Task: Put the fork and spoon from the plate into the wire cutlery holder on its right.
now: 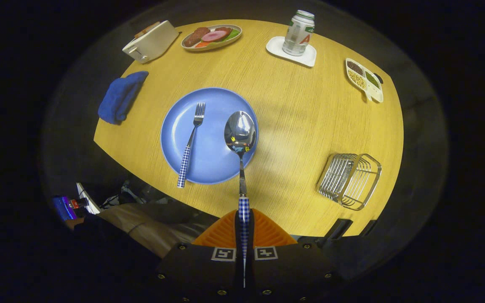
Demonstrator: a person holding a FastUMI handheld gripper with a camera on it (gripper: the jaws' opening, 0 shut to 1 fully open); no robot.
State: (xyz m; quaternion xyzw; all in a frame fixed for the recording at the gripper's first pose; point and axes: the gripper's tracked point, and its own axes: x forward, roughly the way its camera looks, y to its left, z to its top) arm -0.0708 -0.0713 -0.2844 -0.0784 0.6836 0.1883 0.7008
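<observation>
While the fork lies untouched on the blue plate, the gripper has its jaws clamped on the spoon, raised above the worktop, with the wire cutlery holder empty: both deliveries remain.

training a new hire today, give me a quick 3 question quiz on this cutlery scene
1. True or false: the tool is shut on the spoon by its checked handle.
2. Where is the fork? A) in the wire cutlery holder B) lying on the blue plate C) on the blue cloth
3. Fill in: the wire cutlery holder holds ____ cutlery so far.

Key
1. True: both fingers press on the handle, and the bowl sticks out ahead of them over the blue plate's edge.
2. B: it lies on the plate, handle end past the near rim.
3. No: the holder stands empty on the table, beside the plate.
</observation>
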